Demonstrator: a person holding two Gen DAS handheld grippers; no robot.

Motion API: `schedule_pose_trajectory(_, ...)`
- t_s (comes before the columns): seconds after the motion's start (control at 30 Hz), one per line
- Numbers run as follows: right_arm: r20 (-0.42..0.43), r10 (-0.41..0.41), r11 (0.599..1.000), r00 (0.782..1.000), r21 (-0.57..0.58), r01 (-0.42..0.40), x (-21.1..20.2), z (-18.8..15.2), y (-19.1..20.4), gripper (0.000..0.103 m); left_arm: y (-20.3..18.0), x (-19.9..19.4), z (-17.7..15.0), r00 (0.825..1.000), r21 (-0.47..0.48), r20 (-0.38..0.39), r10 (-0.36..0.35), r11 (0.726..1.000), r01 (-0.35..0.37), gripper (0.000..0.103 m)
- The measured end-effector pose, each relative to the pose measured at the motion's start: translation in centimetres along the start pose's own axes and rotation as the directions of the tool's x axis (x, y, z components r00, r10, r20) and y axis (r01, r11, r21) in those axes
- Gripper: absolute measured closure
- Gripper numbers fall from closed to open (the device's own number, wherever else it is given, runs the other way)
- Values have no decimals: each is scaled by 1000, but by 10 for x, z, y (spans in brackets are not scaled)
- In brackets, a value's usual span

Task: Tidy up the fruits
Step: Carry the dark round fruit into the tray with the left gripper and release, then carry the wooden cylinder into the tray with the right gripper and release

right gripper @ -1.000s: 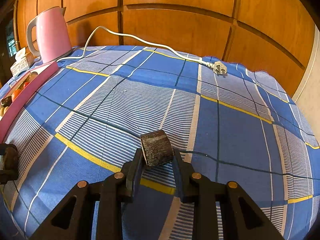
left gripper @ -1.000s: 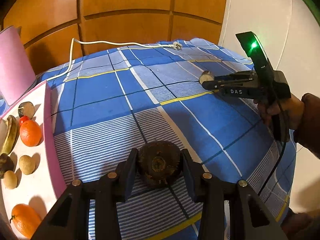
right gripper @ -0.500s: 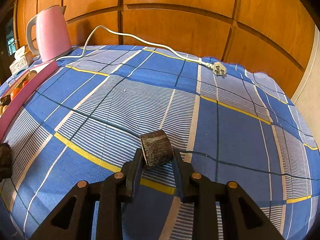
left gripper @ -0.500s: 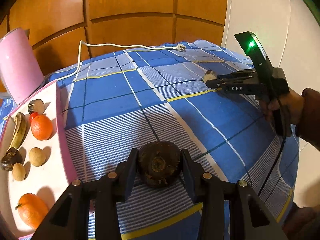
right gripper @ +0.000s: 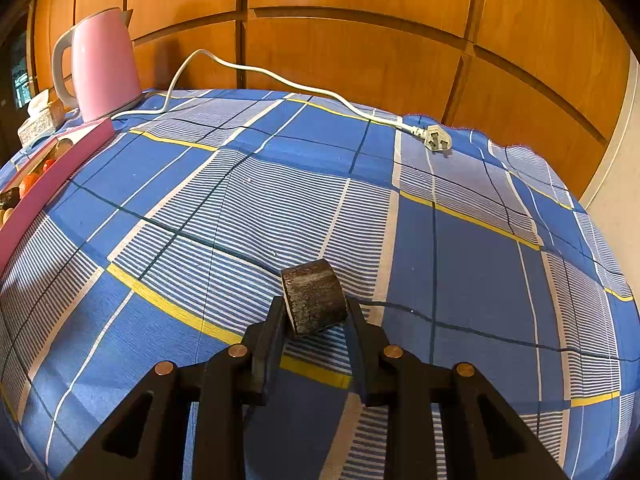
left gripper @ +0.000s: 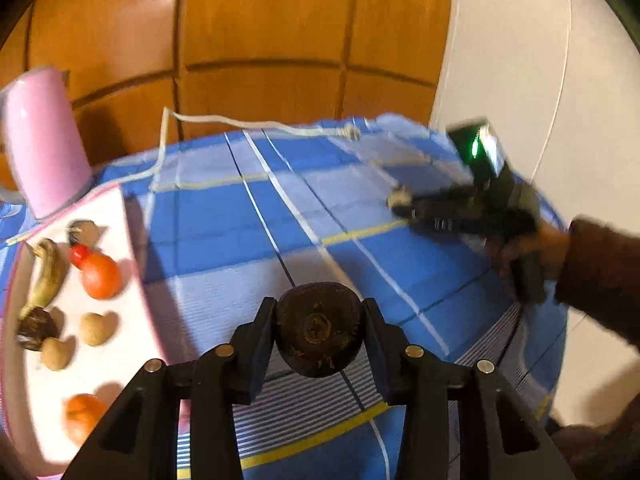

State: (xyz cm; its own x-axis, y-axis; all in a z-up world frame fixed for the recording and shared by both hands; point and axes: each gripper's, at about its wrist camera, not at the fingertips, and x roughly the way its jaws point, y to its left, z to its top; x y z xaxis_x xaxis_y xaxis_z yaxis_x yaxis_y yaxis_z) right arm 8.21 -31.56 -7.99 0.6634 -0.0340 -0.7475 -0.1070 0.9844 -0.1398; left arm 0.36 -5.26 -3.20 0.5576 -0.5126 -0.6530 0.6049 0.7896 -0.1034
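My left gripper (left gripper: 319, 330) is shut on a round dark brown fruit (left gripper: 318, 328), held above the blue checked cloth (left gripper: 224, 220) just right of the pink-edged white tray (left gripper: 120, 232). The tray holds two oranges (left gripper: 101, 275), a banana (left gripper: 48, 272), small tan fruits (left gripper: 94, 328) and dark ones. My right gripper (right gripper: 314, 310) is shut on a dark, cut-ended fruit piece (right gripper: 314, 298) low over the cloth. In the left wrist view the right gripper (left gripper: 404, 206) shows at the right, held by a hand in a brown sleeve (left gripper: 600, 276).
A pink kettle (right gripper: 104, 64) stands at the back left beside the tray, with its white cord and plug (right gripper: 438, 138) trailing across the back of the cloth. A tissue box (right gripper: 40, 118) sits left of the kettle. Wooden panels close off the back; a white wall is at right.
My left gripper has risen and swung left toward the tray with the round fruit in it; more of the tray and kettle show. The right gripper has not moved.
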Motion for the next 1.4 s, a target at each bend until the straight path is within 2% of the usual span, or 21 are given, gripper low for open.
schedule_pose_trajectory(0.07, 0, 1, 1000, 1000, 1, -1, 0, 0, 0, 74, 13, -19, 8, 999, -45, 38, 24, 999, -22, 61)
schedule_pose_trajectory(0.17, 0, 1, 1000, 1000, 2, -1, 0, 0, 0, 74, 48, -42, 15, 989, -150, 48, 138, 980, -130, 61)
schedule_pose_trajectory(0.2, 0, 2, 1000, 1000, 2, -2, 0, 0, 0, 74, 63, -47, 16, 983, -199, 37, 180, 965, -170, 61)
schedule_pose_trajectory(0.27, 1, 0, 1000, 1000, 1, 0, 0, 0, 0, 74, 97, -57, 11, 961, -307, 8, 278, 915, -262, 61)
schedule_pose_trajectory(0.3, 1, 0, 1000, 1000, 1, 0, 0, 0, 0, 74, 106, -59, 7, 953, -334, 0, 304, 898, -287, 61)
schedule_pose_trajectory(0.33, 1, 0, 1000, 1000, 1, 0, 0, 0, 0, 74, 122, -62, 1, 935, -375, -27, 354, 863, -338, 61)
schedule_pose_trajectory(0.43, 0, -4, 1000, 1000, -2, 4, 1, 0, 1, 74, 147, -63, -13, 909, -434, -80, 410, 806, -402, 61)
schedule_pose_trajectory(0.53, -1, -9, 1000, 1000, -6, 9, 0, 0, 1, 74, 162, -58, -28, 890, -454, -141, 435, 770, -448, 61)
schedule_pose_trajectory(0.7, -3, -16, 1000, 1000, -13, 16, 0, 1, 2, 74, 166, -45, -43, 883, -459, -189, 429, 756, -466, 60)
schedule_pose_trajectory(0.9, -5, -28, 999, 1000, -25, 28, 1, 1, 3, 74, 165, -34, -48, 885, -442, -211, 415, 767, -465, 60)
schedule_pose_trajectory(1.13, -8, -37, 999, 999, -32, 37, 0, 2, 4, 75, 167, -33, -52, 895, -432, -196, 401, 784, -446, 56)
schedule_pose_trajectory(1.2, -8, -40, 999, 999, -34, 40, 0, 1, 5, 74, 166, -35, -52, 893, -422, -188, 410, 787, -450, 54)
schedule_pose_trajectory(1.3, -11, -41, 999, 999, -34, 40, 1, 2, 5, 75, 164, -42, -51, 896, -421, -157, 416, 792, -442, 46)
schedule_pose_trajectory(1.4, -13, -45, 998, 999, -37, 44, 1, 2, 6, 75, 161, -49, -48, 899, -411, -121, 420, 804, -431, 45)
